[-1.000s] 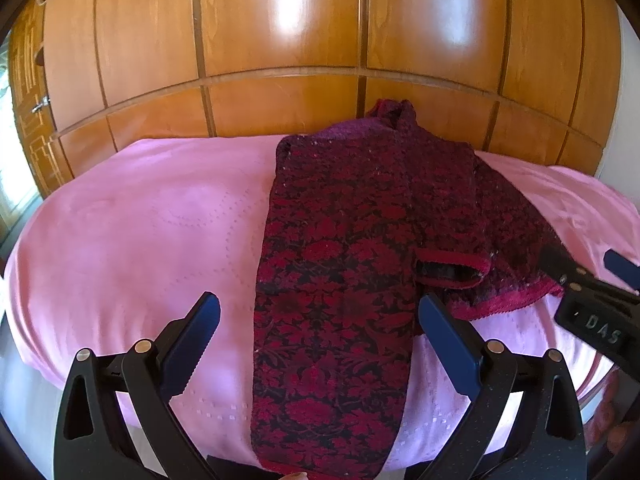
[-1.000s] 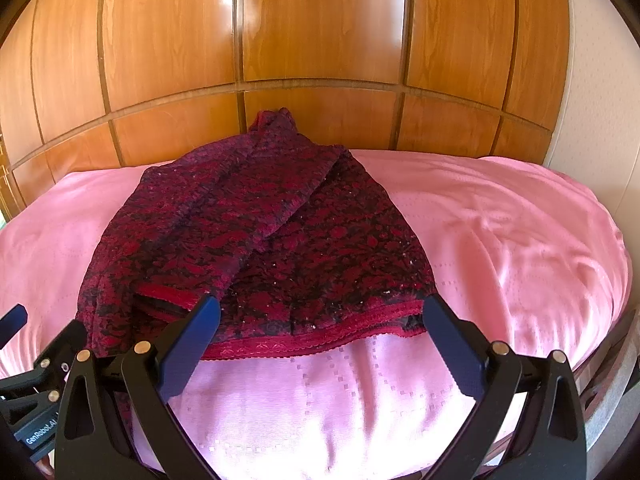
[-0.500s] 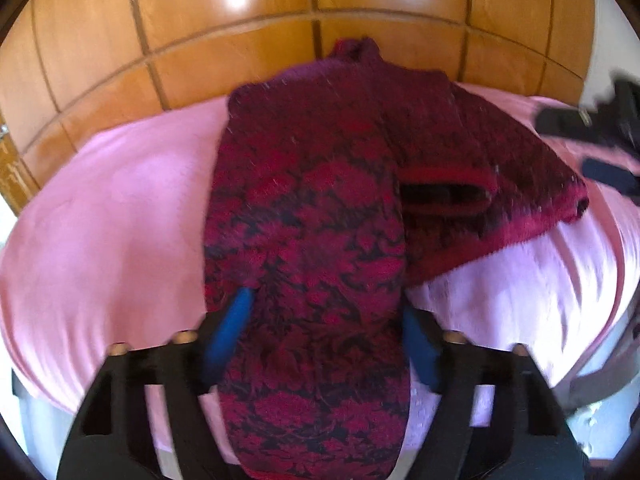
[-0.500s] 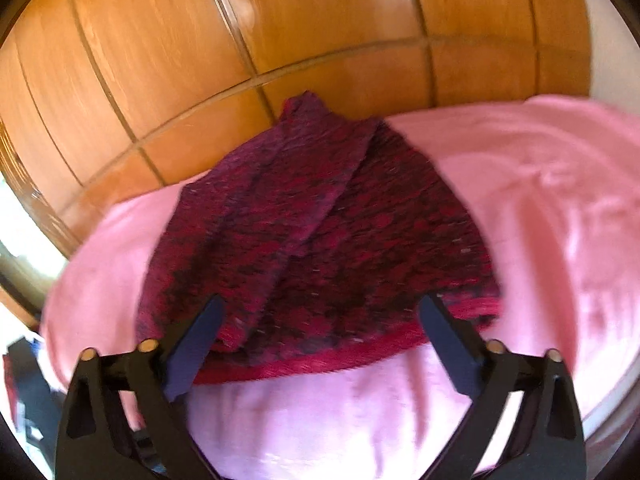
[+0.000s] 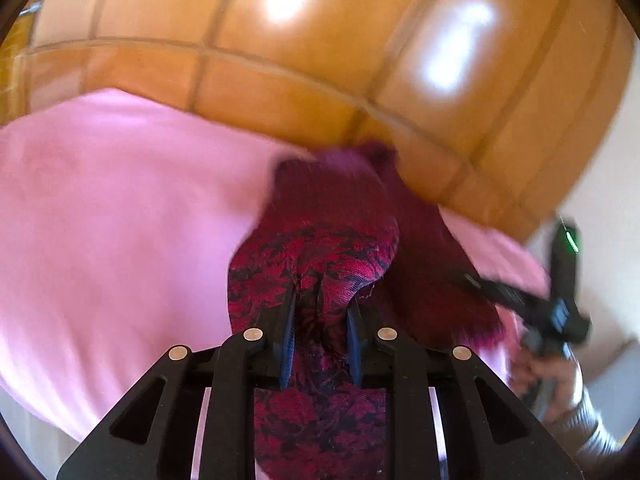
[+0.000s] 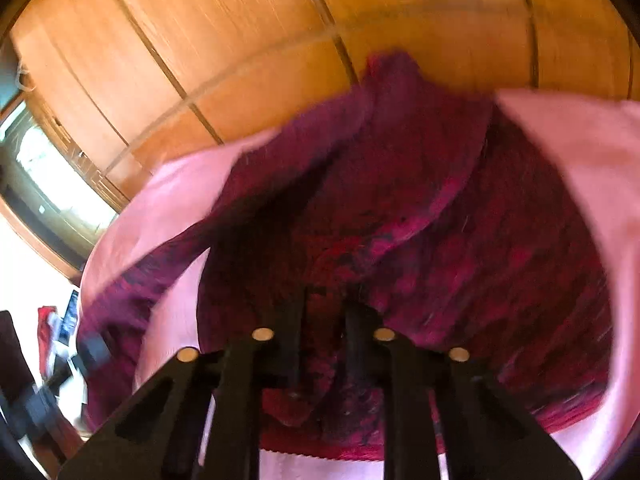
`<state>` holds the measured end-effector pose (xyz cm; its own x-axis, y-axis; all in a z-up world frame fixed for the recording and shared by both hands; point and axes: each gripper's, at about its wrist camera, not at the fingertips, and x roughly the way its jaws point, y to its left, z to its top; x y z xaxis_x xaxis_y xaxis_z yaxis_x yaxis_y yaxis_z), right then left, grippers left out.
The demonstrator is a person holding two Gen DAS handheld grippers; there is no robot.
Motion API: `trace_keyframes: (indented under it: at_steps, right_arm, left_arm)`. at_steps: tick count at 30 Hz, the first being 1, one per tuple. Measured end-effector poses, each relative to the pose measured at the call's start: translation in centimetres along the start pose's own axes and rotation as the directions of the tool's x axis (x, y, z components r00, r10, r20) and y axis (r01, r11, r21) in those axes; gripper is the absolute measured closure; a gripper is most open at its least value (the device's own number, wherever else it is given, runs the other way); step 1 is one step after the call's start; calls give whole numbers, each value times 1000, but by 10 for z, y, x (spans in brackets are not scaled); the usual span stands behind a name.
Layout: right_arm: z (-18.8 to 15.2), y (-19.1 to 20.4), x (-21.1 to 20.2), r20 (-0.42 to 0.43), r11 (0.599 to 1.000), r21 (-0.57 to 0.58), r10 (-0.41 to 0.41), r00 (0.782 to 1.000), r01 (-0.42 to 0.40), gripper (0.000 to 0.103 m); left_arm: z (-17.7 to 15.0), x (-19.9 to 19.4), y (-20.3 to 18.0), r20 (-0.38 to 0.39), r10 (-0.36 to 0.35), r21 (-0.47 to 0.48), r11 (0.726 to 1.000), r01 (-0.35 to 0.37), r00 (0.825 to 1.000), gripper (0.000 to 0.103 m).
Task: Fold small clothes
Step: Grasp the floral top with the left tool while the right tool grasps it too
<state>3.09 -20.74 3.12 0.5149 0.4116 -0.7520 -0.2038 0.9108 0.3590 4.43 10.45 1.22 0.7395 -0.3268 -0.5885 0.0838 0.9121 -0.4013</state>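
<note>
You have a bed [image 5: 120,220] covered in a smooth pink sheet, filling the left and middle of the left wrist frame and backed by glossy wooden panels [image 5: 320,40] across the top. Directly on the sheet lies a dark red patterned garment [image 5: 320,208], bunched at centre frame, its far end against the panels.

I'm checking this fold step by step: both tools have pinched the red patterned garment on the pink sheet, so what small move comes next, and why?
Probably lift both tools together and carry the near edge toward the wooden headboard. The left tool and right tool are closing with garment bunched between them, its far part lying on the sheet.
</note>
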Motion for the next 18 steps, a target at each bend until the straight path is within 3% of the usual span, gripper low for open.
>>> trace_keyframes:
  at_steps: [4, 8, 13, 15, 17, 18]
  right_arm:
    - [37, -30, -32, 126, 989, -30, -140, 982, 144, 92]
    - [77, -98, -44, 172, 954, 84, -299, 939, 288, 92]
    - [115, -190, -31, 96, 877, 284, -428, 899, 387, 92]
    - [123, -222, -23, 42, 835, 352, -465, 884, 423, 92]
    - [126, -252, -21, -1, 802, 412, -474, 881, 432, 89]
    - [126, -264, -20, -16, 779, 439, -491, 871, 447, 79]
  left_arm:
    - [57, 3, 40, 69, 110, -54, 993, -106, 992, 85]
    - [114, 32, 93, 79, 268, -140, 957, -255, 960, 86]
    - [154, 69, 139, 21, 405, -193, 899, -394, 914, 86]
    - [164, 87, 150, -20, 470, -203, 862, -464, 882, 82]
    - [167, 96, 161, -59, 490, -261, 833, -487, 870, 67]
    - [168, 96, 164, -57, 501, -280, 822, -496, 863, 58]
